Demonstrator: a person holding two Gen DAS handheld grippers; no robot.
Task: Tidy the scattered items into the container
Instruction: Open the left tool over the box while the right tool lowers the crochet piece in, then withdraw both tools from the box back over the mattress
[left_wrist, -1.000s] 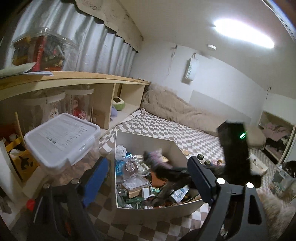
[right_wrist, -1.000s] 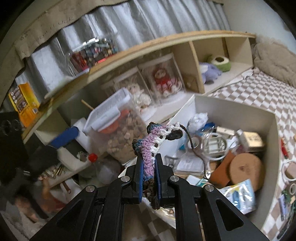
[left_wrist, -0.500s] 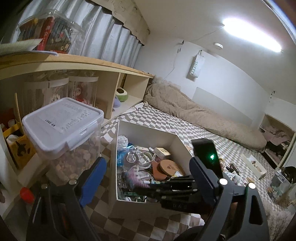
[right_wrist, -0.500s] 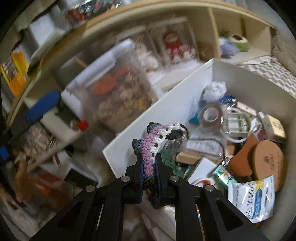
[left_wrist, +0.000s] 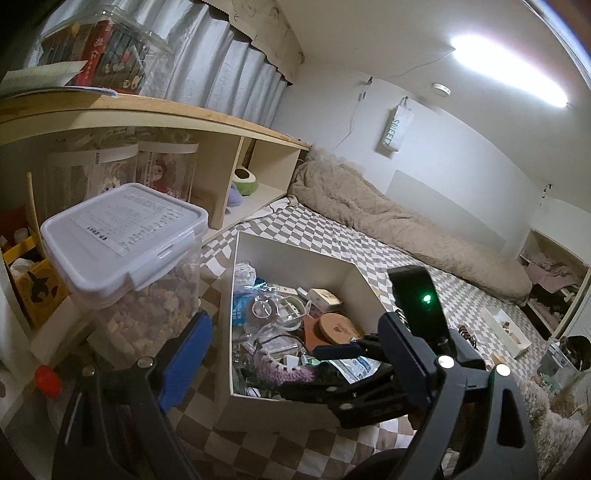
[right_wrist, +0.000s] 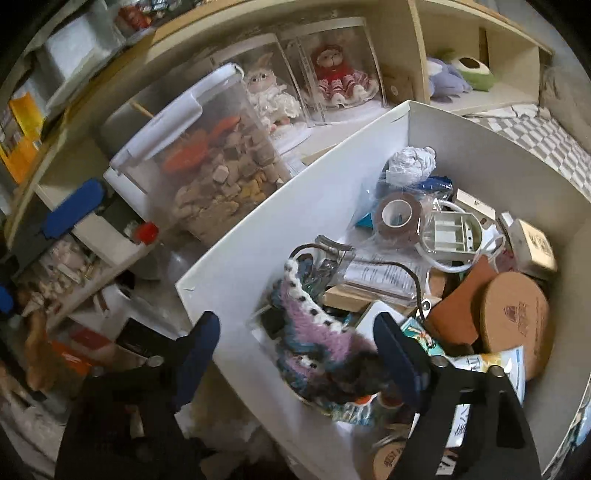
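While my claws hang over the floor, I note:
Left claw: spread wide, empty, beside the box.
Purple-and-white crocheted piece: lying inside the white cardboard box, near corner.
Right claw: jaws just sprung apart, pads clear of it.

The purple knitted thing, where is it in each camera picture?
Left wrist view: the purple knitted thing lies low in the middle, inside the white box near its front wall, just left of the right gripper.
Right wrist view: it sits low in the middle, between the open jaws of the right gripper, which have just been opening.
Shared landmark: the round cork coaster in the box.
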